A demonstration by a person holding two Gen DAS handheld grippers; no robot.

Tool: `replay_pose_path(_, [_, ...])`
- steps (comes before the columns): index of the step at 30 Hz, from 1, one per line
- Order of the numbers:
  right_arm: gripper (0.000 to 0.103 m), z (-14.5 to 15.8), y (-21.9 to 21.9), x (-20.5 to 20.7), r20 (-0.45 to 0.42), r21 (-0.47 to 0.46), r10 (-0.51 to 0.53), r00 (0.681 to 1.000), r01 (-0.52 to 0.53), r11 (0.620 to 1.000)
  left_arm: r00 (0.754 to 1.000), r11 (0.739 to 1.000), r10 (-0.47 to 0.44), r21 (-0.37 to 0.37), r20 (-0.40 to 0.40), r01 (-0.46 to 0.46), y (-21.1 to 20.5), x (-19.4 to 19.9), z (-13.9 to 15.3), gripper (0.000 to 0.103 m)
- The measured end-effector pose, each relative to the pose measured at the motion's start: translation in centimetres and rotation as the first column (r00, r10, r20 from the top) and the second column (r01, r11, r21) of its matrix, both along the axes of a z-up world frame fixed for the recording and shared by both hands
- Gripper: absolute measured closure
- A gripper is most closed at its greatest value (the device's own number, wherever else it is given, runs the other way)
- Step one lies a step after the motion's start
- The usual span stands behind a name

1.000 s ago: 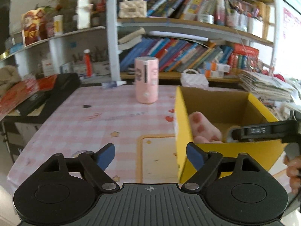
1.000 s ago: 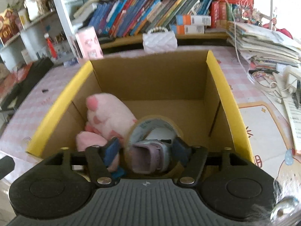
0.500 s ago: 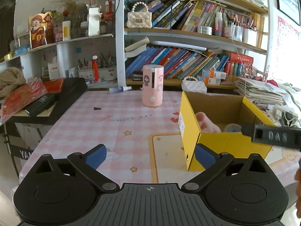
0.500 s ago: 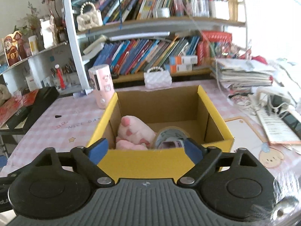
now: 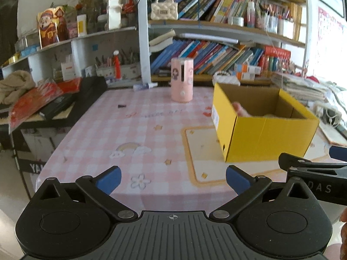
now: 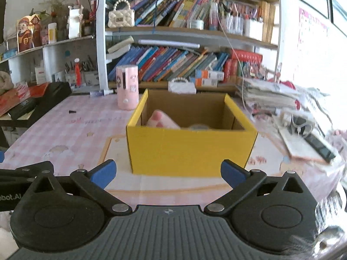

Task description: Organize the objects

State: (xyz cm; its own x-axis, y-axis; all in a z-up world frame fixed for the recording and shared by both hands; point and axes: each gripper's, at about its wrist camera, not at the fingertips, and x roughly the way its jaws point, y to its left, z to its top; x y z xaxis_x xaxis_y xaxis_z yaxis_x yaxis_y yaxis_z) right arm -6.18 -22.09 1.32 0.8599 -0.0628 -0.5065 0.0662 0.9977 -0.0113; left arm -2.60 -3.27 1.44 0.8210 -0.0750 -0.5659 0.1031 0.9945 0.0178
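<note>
- Left gripper [image 5: 172, 178]: jaws spread wide, nothing between them, held low at the near table edge.
- Right gripper [image 6: 168, 173]: jaws likewise wide apart and empty, facing the near wall of the yellow box [image 6: 190, 149] from just short of it.
- Inside the box: pink plush toy [image 6: 161, 120] against the left wall, with a roll of tape [image 6: 198, 127] just beside it toward the middle.
- Beyond the box, standing upright on the checked tablecloth [image 5: 121, 134]: pink cylindrical container [image 5: 182, 79], well apart from both grippers, probably the next item to put away.
- Handling, as a guess: container likely light, rigid and smooth-sided, so prone to slip or tip; best pinched across its middle, jaws level.
- Plush soft and forgiving; tape stiff, easiest held across its rim.
- Hidden: most of the plush and nearly all of the tape, behind the near box wall; box floor out of sight.
- Hard to make out: small dark item [image 5: 122, 106] on the cloth; right-hand clutter blurred.
</note>
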Motion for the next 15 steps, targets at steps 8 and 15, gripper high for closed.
replay_pose_path(8, [0.0, -1.2, 0.5, -0.8, -0.07, 0.027, -0.029, 0.997, 0.031, 0.999, 1.0, 1.0, 0.01, 0.021, -0.025, -0.01, 0.3, -0.6, -0.8, 0.0])
replay_pose_path(15, [0.0, -1.3, 0.7, -1.0, -0.084, 0.028, -0.035, 0.996, 0.037, 0.999, 1.0, 0.999, 0.014, 0.032, -0.018, -0.013, 0.5, -0.6, -0.8, 0.0])
